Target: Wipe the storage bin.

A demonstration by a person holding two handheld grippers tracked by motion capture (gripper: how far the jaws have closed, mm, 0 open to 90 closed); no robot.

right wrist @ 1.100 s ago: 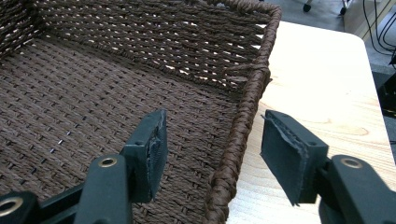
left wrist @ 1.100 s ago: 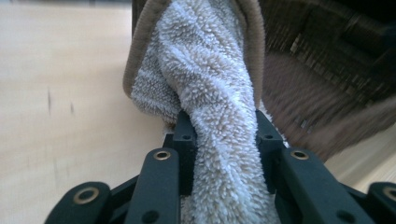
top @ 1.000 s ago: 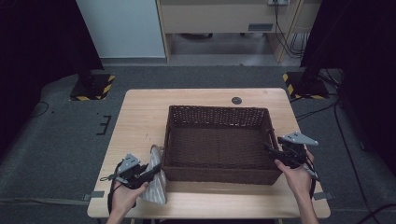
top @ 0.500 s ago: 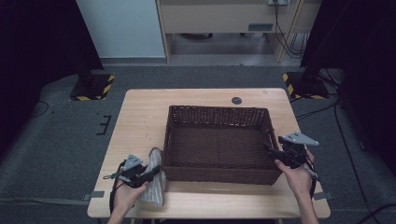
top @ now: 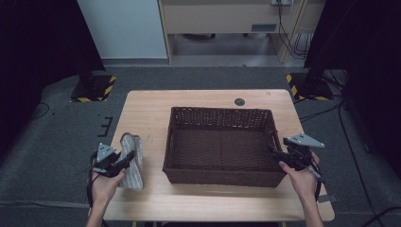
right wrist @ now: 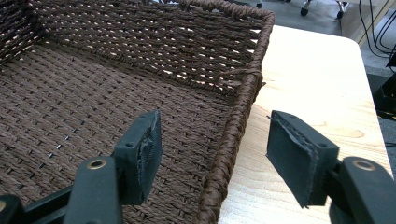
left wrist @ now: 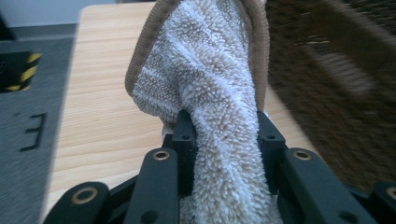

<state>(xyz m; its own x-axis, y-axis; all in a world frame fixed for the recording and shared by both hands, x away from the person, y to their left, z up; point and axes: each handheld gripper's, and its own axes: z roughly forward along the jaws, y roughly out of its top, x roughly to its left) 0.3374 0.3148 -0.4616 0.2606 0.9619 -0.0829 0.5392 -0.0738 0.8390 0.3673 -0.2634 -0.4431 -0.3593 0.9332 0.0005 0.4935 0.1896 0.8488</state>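
Towel [top: 131,161] — fluffy beige-grey cloth with a tan hem — sits at the left side of the surface [top: 151,113], just beside the left wall of the basket [top: 222,175], one end draped on the wood, the other pinched up. Left tool [top: 124,161] is clamped on it: in the left gripper view the terry pile [left wrist: 219,116] bulges out between both black jaws and folds over above them, hem edge curling at the top. Basket is dark brown wicker, rectangular, centred on the surface. Right tool [top: 275,151] is at the basket's right wall — its jaws have just been opening and stand wide, straddling the woven rim [right wrist: 238,121]: one pad [right wrist: 144,149] inside over the basket floor, the other outside over the bare wood, neither pressing on the rim. Each tool is held by a hand [top: 302,177] coming in from the near edge. Small dark round disc [top: 239,101] lies on the far part of the surface, well apart from the towel. Grey carpet floor [top: 56,142] around.
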